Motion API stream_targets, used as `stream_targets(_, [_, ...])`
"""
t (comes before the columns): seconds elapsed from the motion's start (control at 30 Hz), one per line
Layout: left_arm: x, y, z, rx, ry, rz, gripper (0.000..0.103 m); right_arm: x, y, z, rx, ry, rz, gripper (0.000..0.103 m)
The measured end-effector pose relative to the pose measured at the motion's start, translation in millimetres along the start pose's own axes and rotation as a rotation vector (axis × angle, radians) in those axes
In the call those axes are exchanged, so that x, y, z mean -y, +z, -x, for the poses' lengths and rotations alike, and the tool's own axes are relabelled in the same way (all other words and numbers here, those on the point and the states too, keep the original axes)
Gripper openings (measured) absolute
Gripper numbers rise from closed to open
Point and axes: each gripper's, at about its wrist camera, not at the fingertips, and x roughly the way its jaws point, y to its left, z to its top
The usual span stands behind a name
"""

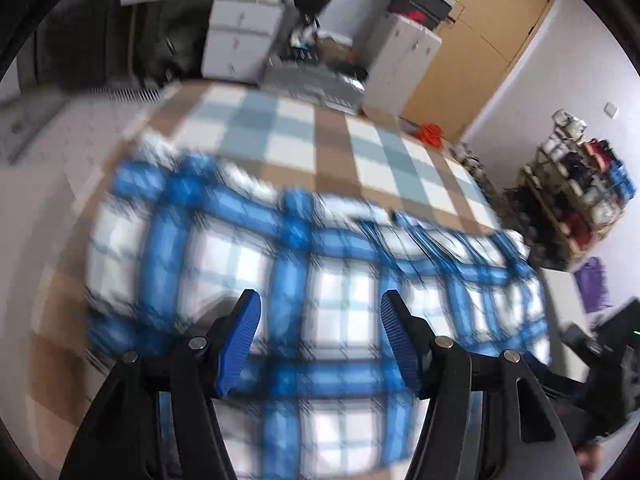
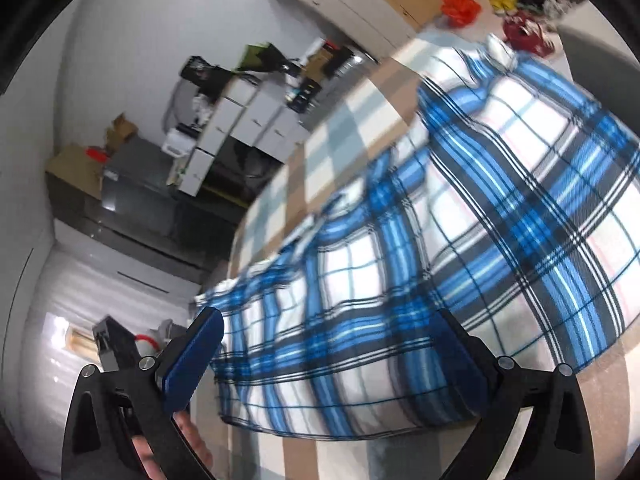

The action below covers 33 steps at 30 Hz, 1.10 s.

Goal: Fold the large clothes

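Blue, white and black plaid fabric garment (image 1: 320,280) lies spread flat on a bed w/ a brown, white and grey-blue checked cover (image 1: 280,120). It fills the near part of the bed; far part of the cover is bare. Left wrist view is motion-blurred, so garment edges and folds are hard to read there.

Left gripper (image 1: 320,336), black frame w/ blue ribbed pads: jaws apart, nothing between them, plaid cloth visible below through the gap. Pads don't appear to touch the fabric, though blur makes that hard to confirm.

Right gripper (image 2: 324,356), same black frame and blue pads: jaws wide apart, over the near edge of the garment (image 2: 440,240). Cloth shows in the gap, but neither pad is pressing on it. In this view the garment has a rumpled upper edge and runs diagonally across the bed (image 2: 320,140). Part of a hand (image 2: 192,440) shows under the gripper at the lower left.

Bkgd: white drawer units (image 1: 240,28), light wooden door (image 1: 488,40), shelf rack packed w/ mixed items (image 1: 580,192), red object (image 2: 460,6) on the floor past the bed.
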Motion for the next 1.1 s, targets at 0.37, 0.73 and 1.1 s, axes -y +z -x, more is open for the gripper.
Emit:
stream_targets(0.37, [-3, -15, -40, -0.069, 0.284, -0.223, 0.059, -27, -8, -12, -0.013, -0.003, 0.091, 0.103])
stream_targets(0.73, [-2, -15, -23, -0.016, 0.328, -0.25, 0.067, -28, -19, -25, -0.067, -0.002, 0.105, 0.103])
stream_targets(1.1, [33, -32, 19, 0.074, 0.274, -0.282, 0.072, -34, -17, -13, -0.01, -0.107, 0.193, 0.103])
